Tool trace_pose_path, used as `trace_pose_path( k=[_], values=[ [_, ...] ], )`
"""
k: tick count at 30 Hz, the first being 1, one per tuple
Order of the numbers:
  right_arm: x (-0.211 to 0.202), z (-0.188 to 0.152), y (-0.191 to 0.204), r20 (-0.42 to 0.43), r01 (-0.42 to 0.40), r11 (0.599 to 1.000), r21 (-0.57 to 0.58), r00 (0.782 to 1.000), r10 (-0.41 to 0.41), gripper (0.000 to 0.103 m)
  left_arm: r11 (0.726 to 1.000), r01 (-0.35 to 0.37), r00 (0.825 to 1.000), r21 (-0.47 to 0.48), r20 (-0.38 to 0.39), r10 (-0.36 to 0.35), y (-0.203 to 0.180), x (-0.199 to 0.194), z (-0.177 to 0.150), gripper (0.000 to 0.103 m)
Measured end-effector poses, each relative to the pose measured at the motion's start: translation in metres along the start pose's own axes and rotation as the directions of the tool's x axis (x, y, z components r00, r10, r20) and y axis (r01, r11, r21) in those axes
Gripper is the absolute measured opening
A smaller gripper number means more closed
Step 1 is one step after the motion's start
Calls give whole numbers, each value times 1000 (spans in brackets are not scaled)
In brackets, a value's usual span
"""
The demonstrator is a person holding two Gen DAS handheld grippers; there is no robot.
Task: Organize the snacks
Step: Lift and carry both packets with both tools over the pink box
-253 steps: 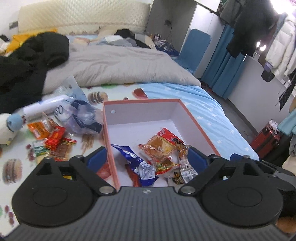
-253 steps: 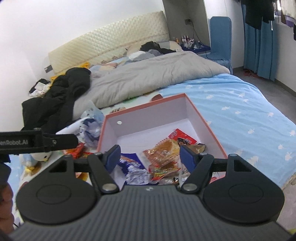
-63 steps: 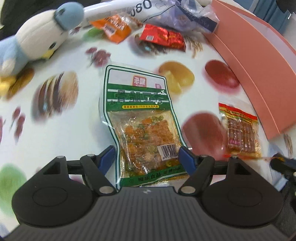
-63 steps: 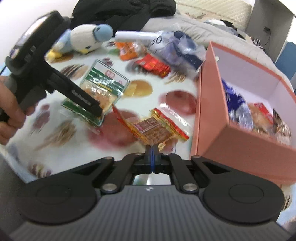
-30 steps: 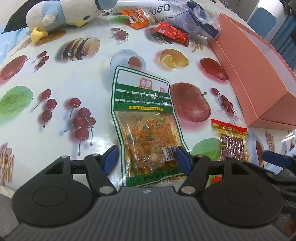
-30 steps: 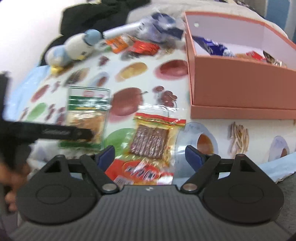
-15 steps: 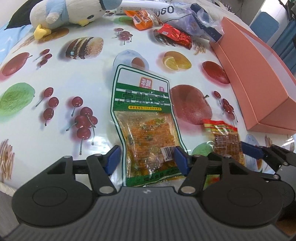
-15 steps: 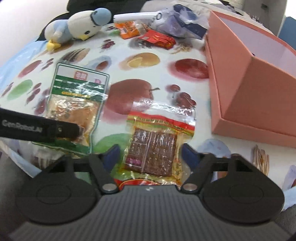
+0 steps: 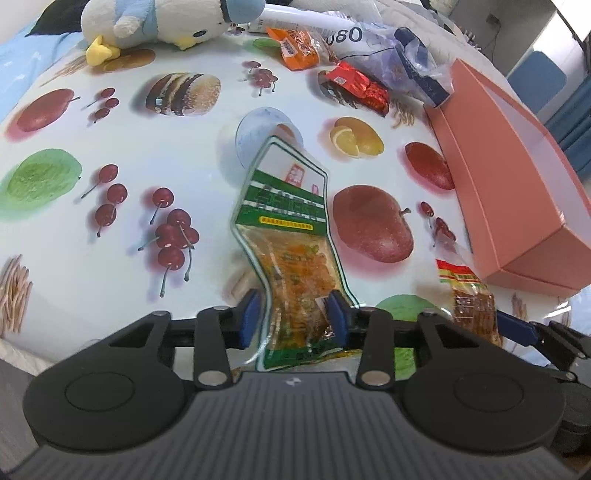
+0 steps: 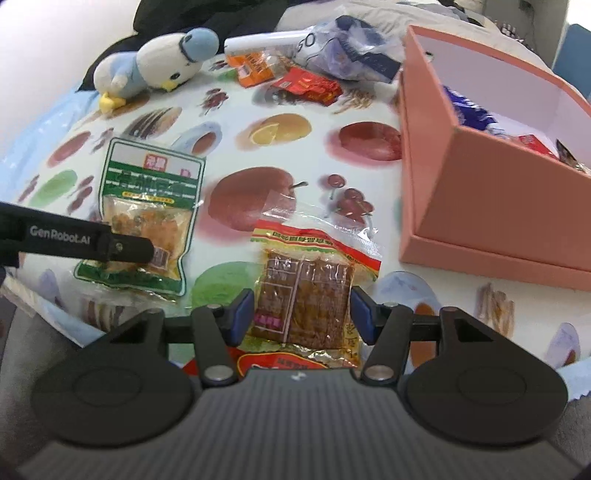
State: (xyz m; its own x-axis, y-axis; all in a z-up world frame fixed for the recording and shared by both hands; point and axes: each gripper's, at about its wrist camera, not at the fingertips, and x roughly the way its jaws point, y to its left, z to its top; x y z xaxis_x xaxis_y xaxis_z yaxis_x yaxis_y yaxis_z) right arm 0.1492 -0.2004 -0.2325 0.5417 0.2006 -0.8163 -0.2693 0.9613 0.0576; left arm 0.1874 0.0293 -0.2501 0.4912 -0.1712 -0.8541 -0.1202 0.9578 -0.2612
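In the left wrist view, a blue and white plush bird [image 9: 162,22] lies at the upper left on a fruit-printed cloth [image 9: 110,240] spread over the bed. At the frame's centre the left hand-held gripper [image 9: 293,319] has its 2 blue pads [image 9: 248,319] pressed against the sides of a green-bordered snack pouch [image 9: 291,236], which buckles and narrows between them. Its jaws have just been closing, about a third open, and the pouch is pinched there. Above centre lie an orange packet [image 9: 297,50] and a red packet [image 9: 356,86], with a crumpled clear bag [image 9: 406,62] just beyond them. At the lower right sits a red-and-yellow-topped packet of brown strips [image 9: 469,295]. The pink box [image 9: 517,192] fills the right edge.

In the right wrist view, the plush bird [image 10: 159,66] is at the upper left and the green pouch [image 10: 147,206] lies below it, crossed by the left tool's black finger. At lower centre the right hand-held gripper [image 10: 303,319] is roughly half open. Its blue pads [image 10: 360,317] flank the brown strip packet [image 10: 306,291] and sit just at its edges; whether they press it I cannot tell. Another red wrapper [image 10: 288,363] shows under the near end of that packet. At the right, the pink box [image 10: 491,206] holds a blue wrapper [image 10: 469,110] and other snacks.
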Motion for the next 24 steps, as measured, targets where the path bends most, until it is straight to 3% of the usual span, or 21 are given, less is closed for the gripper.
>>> trace_pose_path(
  k=[4, 8, 21, 24],
  values=[
    [-12, 1, -6, 16, 4, 1000, 16, 1000, -4, 59, 1000, -2, 1000, -5, 7, 2, -2, -6, 0, 36],
    [-23, 2, -9, 36, -3, 1000, 19, 999, 3, 59, 1000, 5, 1000, -19, 24, -4, -4, -14, 0, 21],
    [-56, 4, -18, 82, -6, 999, 51, 997, 2, 58, 1000, 28, 996, 1, 79, -28, -29, -58, 0, 21],
    [-70, 5, -22, 102, -1, 998, 61, 995, -5, 59, 999, 13, 996, 45, 87, -17, -45, -70, -3, 21]
  ],
)
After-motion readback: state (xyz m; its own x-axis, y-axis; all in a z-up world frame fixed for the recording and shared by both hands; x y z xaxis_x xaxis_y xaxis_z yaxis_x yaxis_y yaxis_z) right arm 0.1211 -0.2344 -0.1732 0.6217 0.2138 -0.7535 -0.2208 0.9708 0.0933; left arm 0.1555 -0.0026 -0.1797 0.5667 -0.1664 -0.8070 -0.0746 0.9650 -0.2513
